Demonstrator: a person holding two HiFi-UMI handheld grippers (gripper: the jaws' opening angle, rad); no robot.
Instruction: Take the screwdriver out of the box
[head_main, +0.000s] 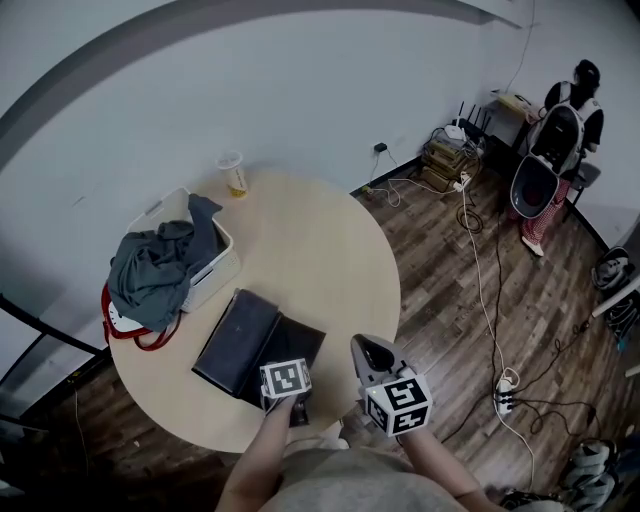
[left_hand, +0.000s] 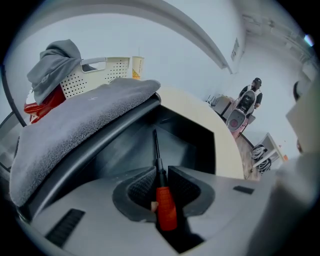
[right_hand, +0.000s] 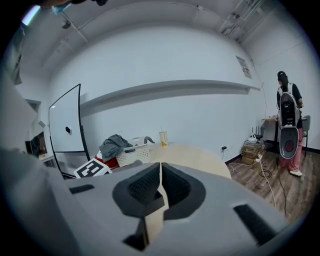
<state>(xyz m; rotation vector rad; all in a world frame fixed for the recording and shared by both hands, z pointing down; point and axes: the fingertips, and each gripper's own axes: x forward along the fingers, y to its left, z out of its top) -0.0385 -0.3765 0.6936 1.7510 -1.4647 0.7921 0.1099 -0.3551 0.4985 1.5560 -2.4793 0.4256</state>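
Observation:
A black box (head_main: 255, 345) lies open near the front of the round table (head_main: 320, 250), its grey-lined lid (left_hand: 85, 125) raised to the left. The screwdriver (left_hand: 165, 205) has a red handle and a thin black shaft that points into the box's dark inside (left_hand: 192, 145). My left gripper (left_hand: 161, 174) reaches down into the box, its pads closed against the screwdriver's black neck. In the head view only its marker cube shows over the box, so the left gripper (head_main: 284, 368) hides the tool. My right gripper (head_main: 368, 346) hovers right of the box, shut and empty (right_hand: 161, 172).
A white basket (head_main: 222, 268) heaped with grey clothes stands at the table's left, a red thing (head_main: 130, 325) beside it. A cup of yellow drink (head_main: 233, 175) sits at the far edge. Cables (head_main: 490, 290) cross the wooden floor; a person (head_main: 565, 120) stands far right.

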